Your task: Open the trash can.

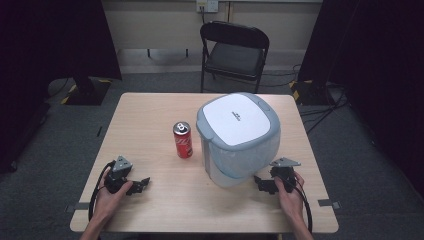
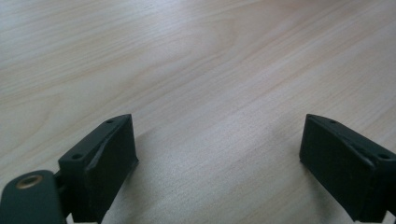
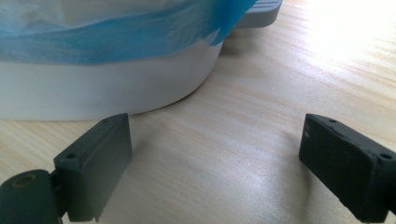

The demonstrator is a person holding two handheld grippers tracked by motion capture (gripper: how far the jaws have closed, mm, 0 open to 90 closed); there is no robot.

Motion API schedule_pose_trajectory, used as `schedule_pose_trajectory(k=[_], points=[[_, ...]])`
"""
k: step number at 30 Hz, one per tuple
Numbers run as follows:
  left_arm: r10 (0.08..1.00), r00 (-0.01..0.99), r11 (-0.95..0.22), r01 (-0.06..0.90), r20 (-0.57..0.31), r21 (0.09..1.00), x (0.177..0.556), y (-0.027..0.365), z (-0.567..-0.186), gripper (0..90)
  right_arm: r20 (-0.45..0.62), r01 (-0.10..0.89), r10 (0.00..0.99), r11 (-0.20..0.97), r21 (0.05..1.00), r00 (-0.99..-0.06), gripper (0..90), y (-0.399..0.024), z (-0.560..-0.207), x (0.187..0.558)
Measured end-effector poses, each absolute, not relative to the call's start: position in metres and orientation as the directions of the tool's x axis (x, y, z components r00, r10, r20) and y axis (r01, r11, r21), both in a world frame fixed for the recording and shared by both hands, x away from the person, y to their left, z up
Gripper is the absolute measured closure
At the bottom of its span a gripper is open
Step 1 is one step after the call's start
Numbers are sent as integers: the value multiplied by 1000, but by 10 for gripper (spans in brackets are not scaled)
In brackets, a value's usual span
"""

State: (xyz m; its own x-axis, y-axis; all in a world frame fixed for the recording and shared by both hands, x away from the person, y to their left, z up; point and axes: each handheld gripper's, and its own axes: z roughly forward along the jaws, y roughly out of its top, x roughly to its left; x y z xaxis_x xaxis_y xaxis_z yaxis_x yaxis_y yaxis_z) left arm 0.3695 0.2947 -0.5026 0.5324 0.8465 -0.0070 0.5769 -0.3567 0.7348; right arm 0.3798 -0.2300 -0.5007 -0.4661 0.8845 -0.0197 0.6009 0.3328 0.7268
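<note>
Two wide, empty claws, left claw (image 1: 141,184) and right claw (image 1: 261,183), flank bin (image 1: 239,137) and can (image 1: 183,140).

the red can (image 1: 183,141) carries white script down its side, too small to read letter by letter. the white lid (image 1: 239,119) of the bin bears a small dark mark near its middle, likewise too small to make out. nothing else is legible.
</note>
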Motion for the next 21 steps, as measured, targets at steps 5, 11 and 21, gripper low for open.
schedule_pose_trajectory(k=[5,11,21], points=[[858,513,-354,601,-7,717,372,290,-501,94,-17,604,883,334,724,-469,99,-232,-500,382],[867,494,-300,621,-65,724,372,293,-498,164,-4,613,885,326,719,-466,182,-234,-496,378],[829,557,-331,549,-41,767,374,264,-476,199,24,619,899,282,733,-437,237,-250,-485,380]])
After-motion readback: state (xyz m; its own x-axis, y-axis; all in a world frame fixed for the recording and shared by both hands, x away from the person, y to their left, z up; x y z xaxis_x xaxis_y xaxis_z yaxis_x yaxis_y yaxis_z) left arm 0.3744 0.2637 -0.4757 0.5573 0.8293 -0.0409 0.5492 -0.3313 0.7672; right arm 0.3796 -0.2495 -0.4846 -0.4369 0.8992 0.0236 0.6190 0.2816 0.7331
